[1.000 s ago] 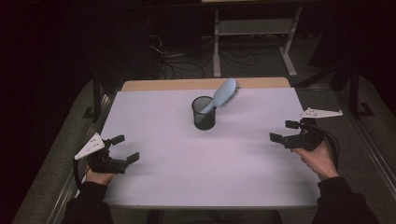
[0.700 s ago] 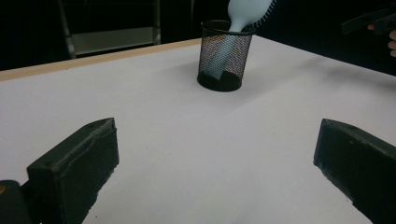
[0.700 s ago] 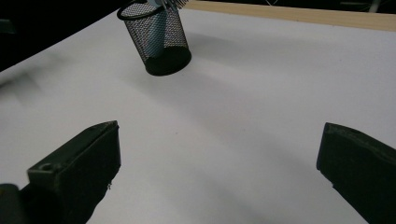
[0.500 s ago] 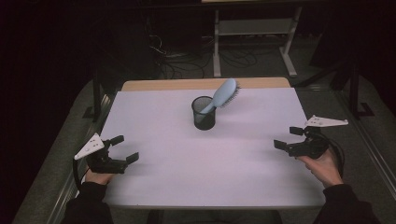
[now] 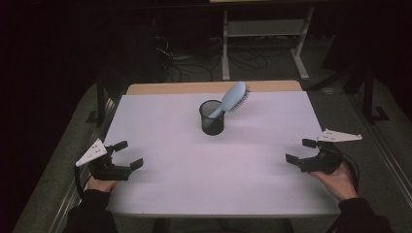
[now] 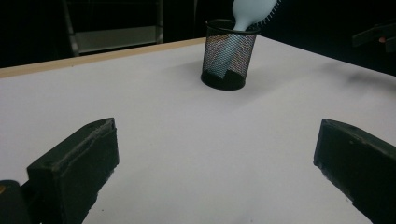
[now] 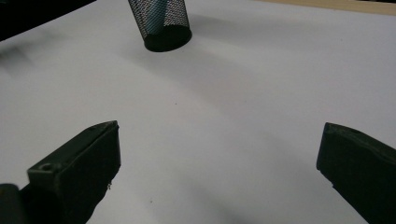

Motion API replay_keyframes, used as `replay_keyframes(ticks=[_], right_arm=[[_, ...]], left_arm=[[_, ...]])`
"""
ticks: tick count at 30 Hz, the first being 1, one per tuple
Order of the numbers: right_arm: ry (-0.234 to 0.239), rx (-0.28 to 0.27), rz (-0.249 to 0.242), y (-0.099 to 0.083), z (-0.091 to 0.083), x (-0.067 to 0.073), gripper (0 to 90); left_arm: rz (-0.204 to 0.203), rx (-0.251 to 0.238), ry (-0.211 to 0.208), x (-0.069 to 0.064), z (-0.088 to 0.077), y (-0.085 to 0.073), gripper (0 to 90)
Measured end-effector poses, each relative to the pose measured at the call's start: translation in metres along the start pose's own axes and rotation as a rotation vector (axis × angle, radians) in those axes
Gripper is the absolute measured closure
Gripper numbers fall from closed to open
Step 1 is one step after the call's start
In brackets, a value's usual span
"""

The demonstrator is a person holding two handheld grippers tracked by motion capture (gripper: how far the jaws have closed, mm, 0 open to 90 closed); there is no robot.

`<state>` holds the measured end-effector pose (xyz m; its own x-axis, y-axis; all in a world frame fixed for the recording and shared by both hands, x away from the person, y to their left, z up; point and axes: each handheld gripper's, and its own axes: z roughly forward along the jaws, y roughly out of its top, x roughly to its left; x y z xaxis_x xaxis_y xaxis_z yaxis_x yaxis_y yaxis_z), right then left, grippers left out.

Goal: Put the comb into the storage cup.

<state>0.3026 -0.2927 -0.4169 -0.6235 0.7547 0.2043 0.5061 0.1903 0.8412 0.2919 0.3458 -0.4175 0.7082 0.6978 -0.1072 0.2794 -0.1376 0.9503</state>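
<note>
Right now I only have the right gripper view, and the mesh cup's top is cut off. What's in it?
Observer: A light blue hairbrush, handle down in the mesh cup, with its head leaning out over the rim.
Operator: Cup looks tilted here. Is it?
Observer: No. In the high view it stands upright on its base, toward the far middle of the table.
Operator: Left gripper status?
Observer: The left gripper is open and holds nothing. It sits near the table's left edge, well apart from the cup.
</note>
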Motion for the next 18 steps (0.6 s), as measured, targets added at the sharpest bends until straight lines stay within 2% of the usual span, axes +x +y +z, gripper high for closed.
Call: replay_keyframes(ticks=[12, 18], right_arm=[[-0.010, -0.015, -0.021, -0.012, -0.005, 0.005, 0.0], [-0.018, 0.010, -0.032, -0.016, -0.005, 0.007, 0.0]], left_arm=[[-0.003, 0.009, 0.002, 0.001, -0.001, -0.002, 0.0], [-0.007, 0.012, -0.002, 0.001, -0.001, -0.005, 0.0]])
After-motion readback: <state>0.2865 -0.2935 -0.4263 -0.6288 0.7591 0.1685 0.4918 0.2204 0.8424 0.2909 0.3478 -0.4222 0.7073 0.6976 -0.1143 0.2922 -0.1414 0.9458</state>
